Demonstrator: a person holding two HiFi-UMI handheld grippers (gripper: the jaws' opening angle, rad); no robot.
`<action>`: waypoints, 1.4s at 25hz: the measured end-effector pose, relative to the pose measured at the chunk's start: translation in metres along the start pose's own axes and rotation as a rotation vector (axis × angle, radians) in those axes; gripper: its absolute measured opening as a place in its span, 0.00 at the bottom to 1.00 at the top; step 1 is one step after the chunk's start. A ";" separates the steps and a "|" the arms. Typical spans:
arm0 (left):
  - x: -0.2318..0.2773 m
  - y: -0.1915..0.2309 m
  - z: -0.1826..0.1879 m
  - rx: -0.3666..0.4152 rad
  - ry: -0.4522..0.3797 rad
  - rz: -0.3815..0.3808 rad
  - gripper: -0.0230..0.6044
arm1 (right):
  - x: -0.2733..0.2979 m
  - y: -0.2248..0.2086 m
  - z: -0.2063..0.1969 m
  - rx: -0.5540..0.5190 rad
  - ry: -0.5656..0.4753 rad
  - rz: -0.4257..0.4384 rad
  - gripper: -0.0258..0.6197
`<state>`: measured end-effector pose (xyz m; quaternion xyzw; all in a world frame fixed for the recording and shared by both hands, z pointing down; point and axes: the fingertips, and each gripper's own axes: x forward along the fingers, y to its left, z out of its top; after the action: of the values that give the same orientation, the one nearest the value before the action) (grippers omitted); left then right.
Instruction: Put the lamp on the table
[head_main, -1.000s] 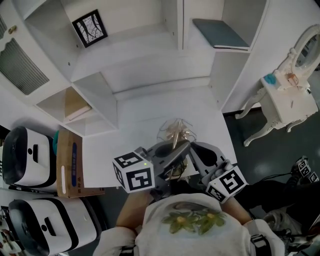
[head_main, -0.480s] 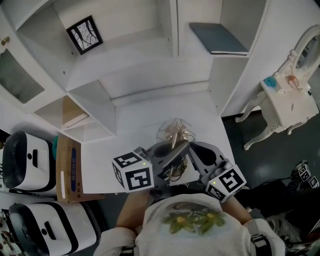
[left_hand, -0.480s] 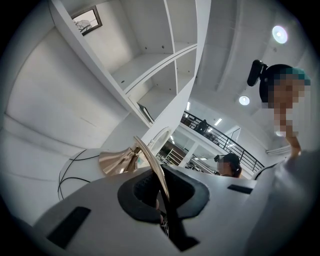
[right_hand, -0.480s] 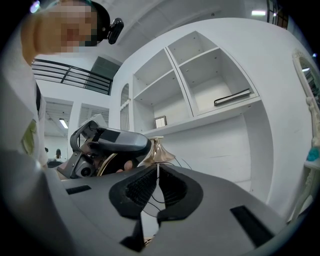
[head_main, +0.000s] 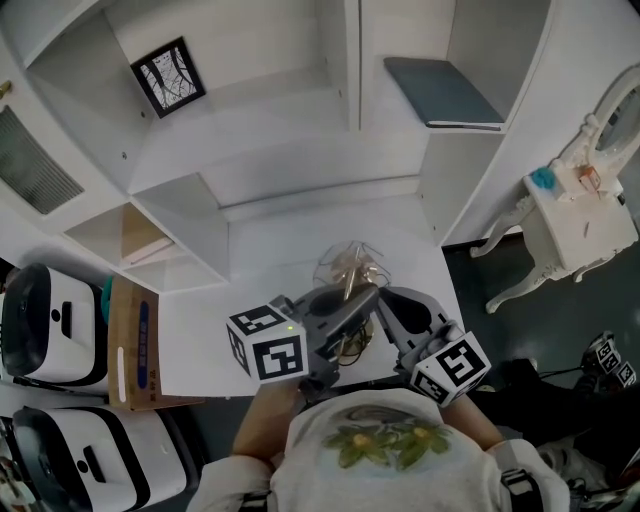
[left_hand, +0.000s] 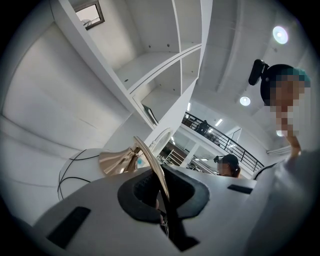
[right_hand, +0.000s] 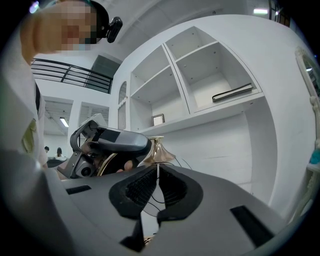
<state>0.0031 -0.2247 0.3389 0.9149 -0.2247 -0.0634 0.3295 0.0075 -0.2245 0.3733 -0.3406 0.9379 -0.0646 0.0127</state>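
While the white shelves (head_main: 250, 130) have slid slightly across the head view since a second ago, the lamp (head_main: 350, 272) stays at 6 o'clock, over the table (head_main: 290, 240). Left gripper view: the left gripper (left_hand: 162, 195) pinches its curved brass band, beside a brass cone and thin wire cage. Right gripper view: the right gripper (right_hand: 156, 186) clamps one thin wire.

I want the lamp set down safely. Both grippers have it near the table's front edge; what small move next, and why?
Probably ease the lamp forward, further over the white table, before lowering. The left gripper is shut on its gold stem, the right gripper seems to pinch a thin wire of it, and it hangs near the table's front edge, base hidden.
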 end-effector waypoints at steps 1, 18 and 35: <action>0.001 0.002 0.000 0.003 0.000 0.004 0.08 | 0.002 -0.002 -0.001 -0.001 -0.002 0.002 0.09; 0.016 0.048 0.020 -0.013 0.008 0.023 0.08 | 0.042 -0.036 -0.008 0.026 0.006 0.009 0.09; 0.029 0.088 0.029 -0.011 0.023 0.042 0.08 | 0.073 -0.064 -0.019 0.045 0.035 -0.012 0.09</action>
<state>-0.0111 -0.3145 0.3734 0.9088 -0.2396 -0.0470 0.3384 -0.0091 -0.3174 0.4021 -0.3446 0.9343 -0.0918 0.0034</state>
